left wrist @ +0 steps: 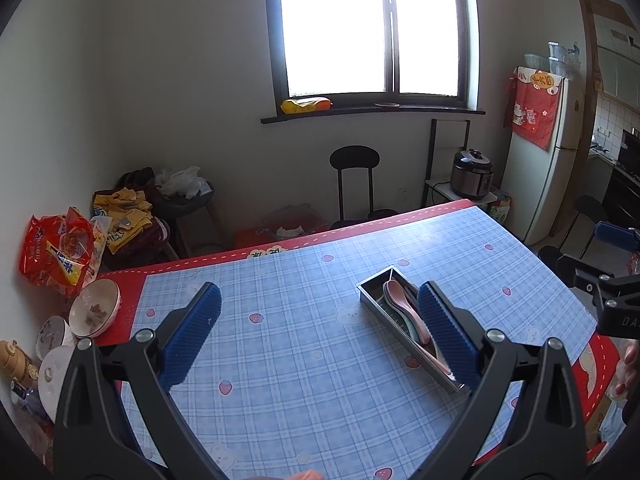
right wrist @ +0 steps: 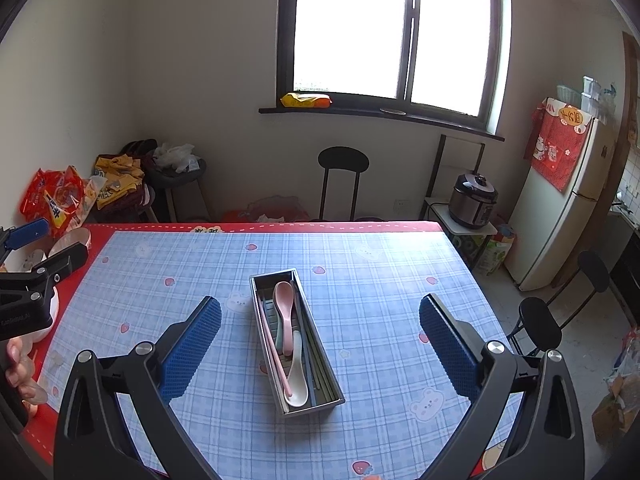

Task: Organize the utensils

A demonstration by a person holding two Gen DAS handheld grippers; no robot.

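A: Our rectangular stainless-steel utensil tray [right wrist: 295, 344] sits mid-frame on the blue plaid tablecloth [right wrist: 380, 320], holding the pink ceramic spoon [right wrist: 283, 302].

B: Our left gripper [left wrist: 320, 334] and right gripper [right wrist: 320, 338] both gape, empty. We judge a careless nudge could slide the light tray.

The table [right wrist: 360, 320] fills the lower half of both views. It is covered by a blue plaid cloth [right wrist: 180, 264] printed with small strawberries and rabbits and bordered in red with a white dashed line.

A metal tray [right wrist: 256, 300] lies directly on the cloth, at centre frame in the right wrist view and at centre right in the left wrist view [left wrist: 370, 294]. It holds spoons and chopsticks.

At the lower left of the left wrist view, several bowls [left wrist: 94, 308] stand on the red border, and an orange snack bag [left wrist: 60, 256] lies just behind them. The rest of the cloth is bare.
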